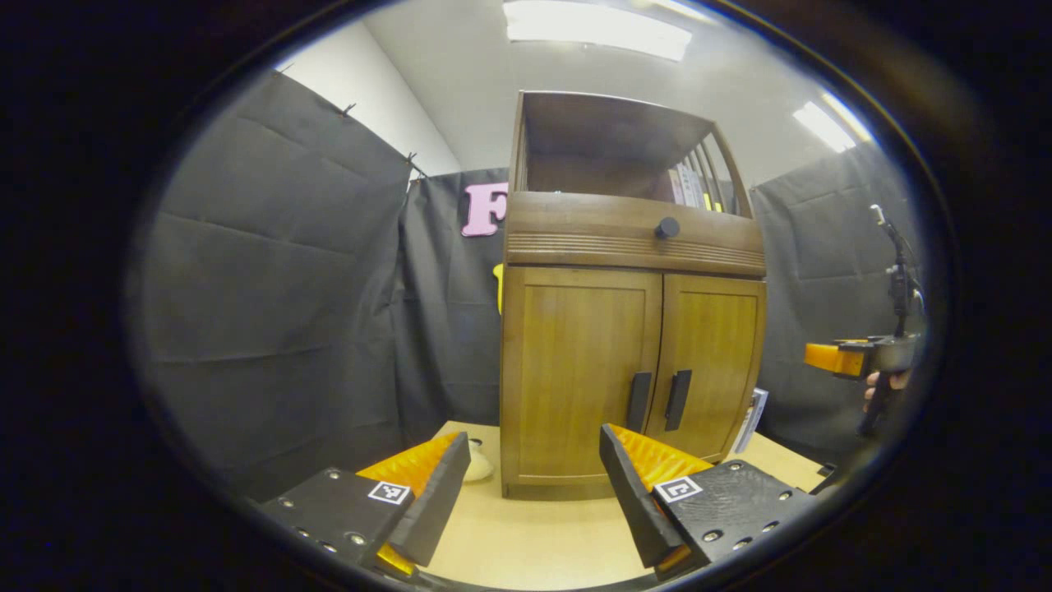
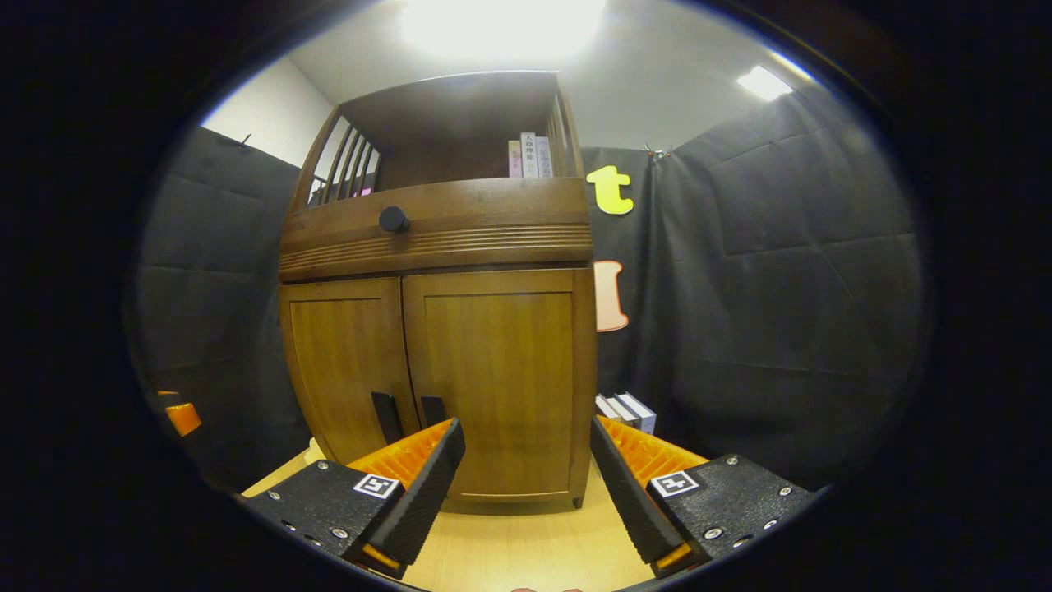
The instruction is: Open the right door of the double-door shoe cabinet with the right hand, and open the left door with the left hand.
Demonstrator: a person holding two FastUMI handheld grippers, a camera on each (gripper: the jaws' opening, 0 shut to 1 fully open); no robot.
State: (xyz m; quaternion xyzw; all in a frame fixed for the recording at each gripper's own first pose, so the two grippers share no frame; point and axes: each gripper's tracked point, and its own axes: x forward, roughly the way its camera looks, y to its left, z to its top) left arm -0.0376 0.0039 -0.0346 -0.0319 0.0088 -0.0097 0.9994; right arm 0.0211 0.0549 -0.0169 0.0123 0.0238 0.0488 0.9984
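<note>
Shoe cabinet (image 1: 629, 329): wooden, upright on the tabletop (image 1: 526, 534), straight ahead of both claws; also in the right gripper view (image 2: 436, 329).
Left door (image 1: 579, 370): shut, flush with the frame; seen too in the right gripper view (image 2: 345, 362).
Right door (image 1: 711, 362): shut as well, meeting the left door at the middle seam; in the right gripper view (image 2: 497, 378).
Handles: two dark vertical bars, one on each door just beside the seam, left handle (image 1: 639, 401) and right handle (image 1: 678, 400); lower ends partly hidden behind a finger in the right gripper view.
Drawer front (image 1: 633, 230): above the doors, ribbed along its lower edge, with a round dark knob (image 1: 666, 228).
Top shelf (image 1: 616, 156): open, slatted at the side, a few books (image 2: 530, 156) standing upright inside.
Left claw (image 1: 534, 493): fingers spread wide, nothing between them, short of the cabinet and not touching it.
Right claw (image 2: 526, 485): spread wide too, gripping nothing, apart from the right door; seen again at the far right edge of the left gripper view (image 1: 830, 358) (with a hand (image 1: 883, 386) behind it).
Beside the cabinet: a small stack of books (image 2: 629, 409) on the tabletop, near the right-hand side.
Surroundings: dark cloth walls, ceiling lights overhead.
</note>
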